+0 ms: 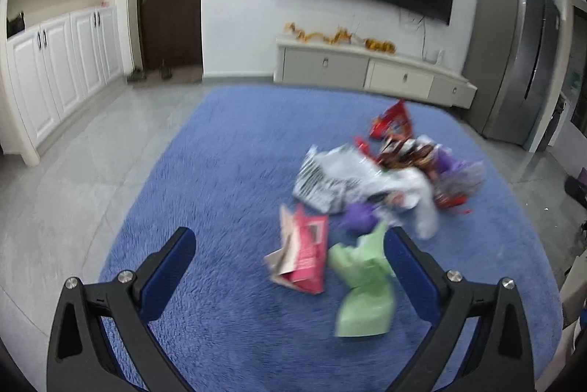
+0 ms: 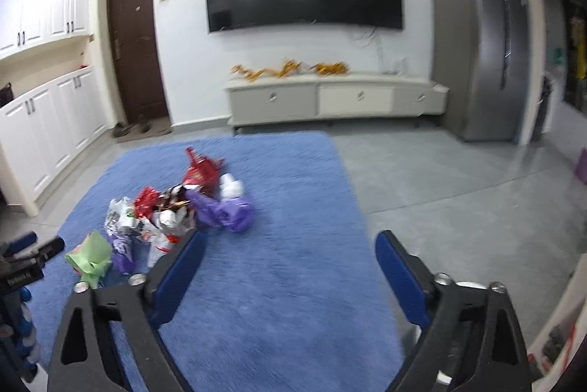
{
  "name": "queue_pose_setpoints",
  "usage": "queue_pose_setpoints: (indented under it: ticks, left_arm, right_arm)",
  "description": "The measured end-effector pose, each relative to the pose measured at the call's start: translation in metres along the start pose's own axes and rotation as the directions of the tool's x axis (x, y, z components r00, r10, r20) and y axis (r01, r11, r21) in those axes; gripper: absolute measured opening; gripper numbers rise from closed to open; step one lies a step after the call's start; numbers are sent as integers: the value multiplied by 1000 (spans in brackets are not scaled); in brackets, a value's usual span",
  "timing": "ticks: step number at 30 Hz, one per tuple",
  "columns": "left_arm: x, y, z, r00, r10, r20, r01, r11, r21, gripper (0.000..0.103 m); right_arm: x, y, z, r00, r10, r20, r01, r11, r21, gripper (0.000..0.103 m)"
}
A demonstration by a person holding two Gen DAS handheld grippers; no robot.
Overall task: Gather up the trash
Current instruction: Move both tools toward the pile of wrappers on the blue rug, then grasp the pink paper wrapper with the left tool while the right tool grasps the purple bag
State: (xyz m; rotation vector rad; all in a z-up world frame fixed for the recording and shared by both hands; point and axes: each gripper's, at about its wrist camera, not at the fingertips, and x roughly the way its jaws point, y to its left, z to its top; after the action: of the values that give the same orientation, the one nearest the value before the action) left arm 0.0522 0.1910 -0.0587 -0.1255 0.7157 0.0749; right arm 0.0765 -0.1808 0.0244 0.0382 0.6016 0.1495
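The trash [image 1: 385, 179] lies in a loose heap on the blue rug [image 1: 220, 171], out in the room in front of the TV wall: red [image 1: 392, 122] and silver wrappers at the far end, purple bags [image 2: 223, 212] in the middle, and a pink carton [image 1: 304, 252] and a crumpled green bag [image 1: 363, 289] at the near end.

The left claw [image 1: 290, 245] is released, its blue-padded fingers [image 1: 172, 267] spread wide with nothing between them. The carton sits just ahead of it, between the two fingers' lines, and the green bag lies beside the inner edge of its right finger. From this claw the heap runs forward and to the right, its long axis going away toward the TV stand [image 1: 367, 69].

The right claw [image 2: 290, 249] is also released and empty, jaws wide over bare rug. From it the heap lies ahead and to the left; the closest wrappers sit by its left finger's tip, and the left claw shows at the left edge of that view, next to the green bag.

The left claw looks the nearer to a grab: the carton is already lined up in its gap, standing roughly on end, so a short advance and a squeeze across its flat sides should take it. The right claw would have to swing left first. Both views are motion-blurred, so fine detail of the wrappers is unclear.
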Motion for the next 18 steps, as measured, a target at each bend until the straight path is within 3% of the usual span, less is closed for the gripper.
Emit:
queue_pose_setpoints:
  ticks: [5, 12, 16, 18]
  left_arm:
    - [30, 14, -7, 996, -44, -81, 42, 998, -37, 92]
    - [31, 27, 1, 988, -138, -69, 128, 983, -129, 91]
    - [35, 34, 8, 988, -133, -80, 120, 981, -150, 91]
    - [44, 33, 14, 988, -113, -104, 98, 986, -138, 83]
  right_arm:
    - [57, 7, 8, 992, 94, -78, -94, 996, 6, 75]
    - [118, 3, 15, 971, 173, -162, -167, 985, 51, 71]
    - [132, 6, 20, 965, 199, -169, -194, 980, 47, 70]
    - [143, 9, 21, 961, 210, -178, -206, 978, 44, 66]
